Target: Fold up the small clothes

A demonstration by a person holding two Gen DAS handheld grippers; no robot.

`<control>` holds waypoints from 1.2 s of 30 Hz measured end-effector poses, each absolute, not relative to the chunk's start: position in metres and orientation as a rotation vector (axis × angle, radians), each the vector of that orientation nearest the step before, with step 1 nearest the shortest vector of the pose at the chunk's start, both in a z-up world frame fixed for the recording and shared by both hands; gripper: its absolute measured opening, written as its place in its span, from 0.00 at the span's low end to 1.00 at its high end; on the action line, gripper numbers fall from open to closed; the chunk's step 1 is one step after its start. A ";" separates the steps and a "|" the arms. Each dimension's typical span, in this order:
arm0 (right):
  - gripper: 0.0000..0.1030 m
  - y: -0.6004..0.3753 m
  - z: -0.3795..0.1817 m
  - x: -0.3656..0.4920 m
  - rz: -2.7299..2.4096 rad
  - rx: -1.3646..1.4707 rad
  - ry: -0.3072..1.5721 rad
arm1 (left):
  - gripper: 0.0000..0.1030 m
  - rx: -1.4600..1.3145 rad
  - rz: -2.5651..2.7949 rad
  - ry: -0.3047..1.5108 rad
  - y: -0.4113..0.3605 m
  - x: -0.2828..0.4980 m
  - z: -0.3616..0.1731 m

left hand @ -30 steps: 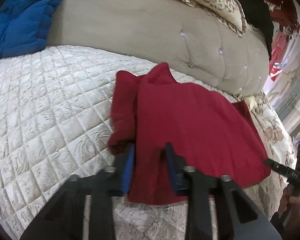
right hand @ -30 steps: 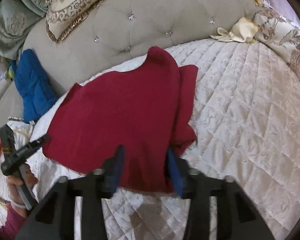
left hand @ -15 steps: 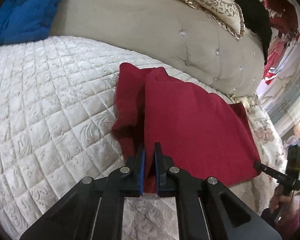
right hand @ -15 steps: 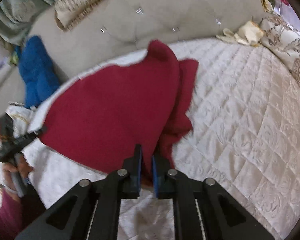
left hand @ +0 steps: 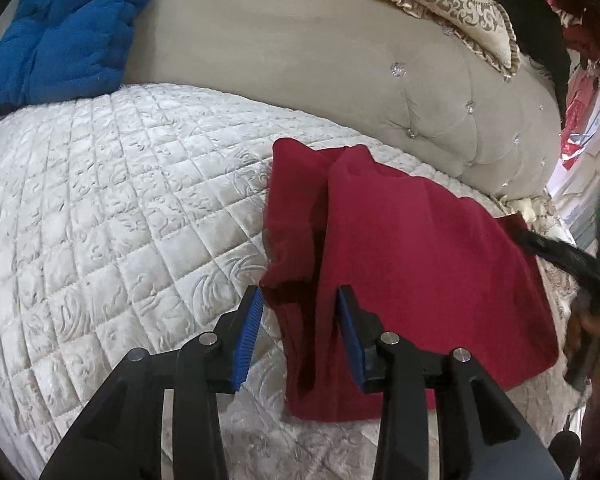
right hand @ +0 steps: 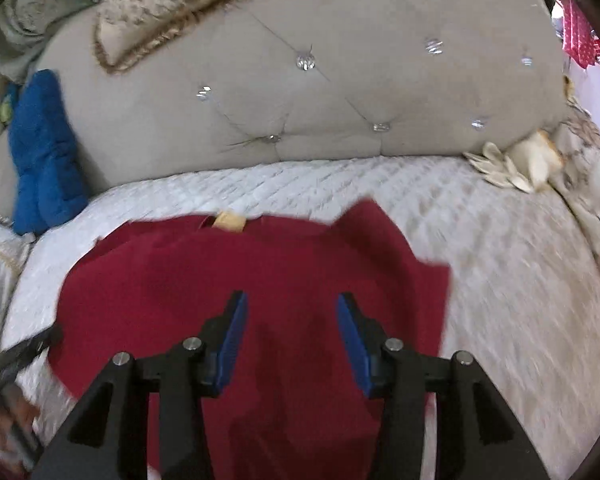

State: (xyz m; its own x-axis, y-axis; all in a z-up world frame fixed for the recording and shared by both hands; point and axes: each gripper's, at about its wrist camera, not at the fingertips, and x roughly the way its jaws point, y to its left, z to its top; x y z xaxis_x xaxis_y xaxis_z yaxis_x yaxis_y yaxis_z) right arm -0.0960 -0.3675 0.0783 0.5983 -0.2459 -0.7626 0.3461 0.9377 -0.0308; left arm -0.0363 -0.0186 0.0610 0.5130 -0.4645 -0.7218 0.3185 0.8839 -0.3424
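left gripper (left hand: 300, 294): jaws spread, empty, low over red garment (left hand: 412, 264) | right gripper (right hand: 290, 300): same

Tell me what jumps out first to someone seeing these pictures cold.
The dark red garment grabs the eye, spread on the white quilted bedspread with one side folded over. Each open tool frames it from the near edge: the left tool at the folded side, the right tool over its middle. Behind, a beige tufted headboard carries a bright blue blanket at its left.
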 end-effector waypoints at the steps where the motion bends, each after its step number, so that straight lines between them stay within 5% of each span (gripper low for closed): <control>1: 0.49 -0.380 0.066 -0.080 -0.393 0.110 0.903 | 0.16 -0.174 -0.470 0.923 -0.020 -0.034 0.059; 3: 0.49 -0.403 0.040 -0.062 -0.438 0.144 0.993 | 0.17 -0.180 -0.461 0.941 -0.021 -0.028 0.055; 9: 0.49 -0.354 0.076 -0.046 -0.374 0.139 0.866 | 0.18 -0.207 -0.461 0.946 -0.018 -0.025 0.055; 10: 0.56 -0.334 0.080 -0.037 -0.308 0.139 0.859 | 0.18 -0.205 -0.463 0.940 -0.017 -0.025 0.056; 12: 0.63 -0.298 0.075 -0.013 -0.176 0.133 0.910 | 0.18 -0.194 -0.464 0.935 -0.017 -0.026 0.057; 21: 0.63 -0.206 0.025 0.074 0.017 0.174 1.092 | 0.20 -0.213 -0.465 0.943 -0.014 -0.026 0.056; 23: 0.50 -0.196 0.011 0.086 -0.023 0.117 1.149 | 0.20 -0.223 -0.469 0.947 -0.013 -0.026 0.057; 24: 0.12 -0.193 0.006 0.088 -0.044 0.082 1.161 | 0.20 -0.231 -0.472 0.947 -0.012 -0.025 0.057; 25: 0.05 -0.189 0.006 0.089 -0.052 0.060 1.150 | 0.21 -0.241 -0.475 0.945 -0.010 -0.025 0.058; 33: 0.05 -0.174 -0.002 0.107 -0.027 0.015 1.099 | 0.24 -0.236 -0.456 0.930 -0.010 -0.021 0.059; 36: 0.13 -0.187 -0.003 0.102 0.006 0.107 1.093 | 0.25 -0.229 -0.453 0.934 -0.011 -0.020 0.058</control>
State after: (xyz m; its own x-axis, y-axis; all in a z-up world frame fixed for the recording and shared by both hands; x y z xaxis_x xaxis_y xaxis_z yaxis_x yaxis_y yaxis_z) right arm 0.1018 -0.1865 -0.0026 0.4604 0.0574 -0.8859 0.0479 0.9949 0.0893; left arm -0.0204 -0.0112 0.0577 0.5097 -0.4699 -0.7207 0.2749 0.8827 -0.3811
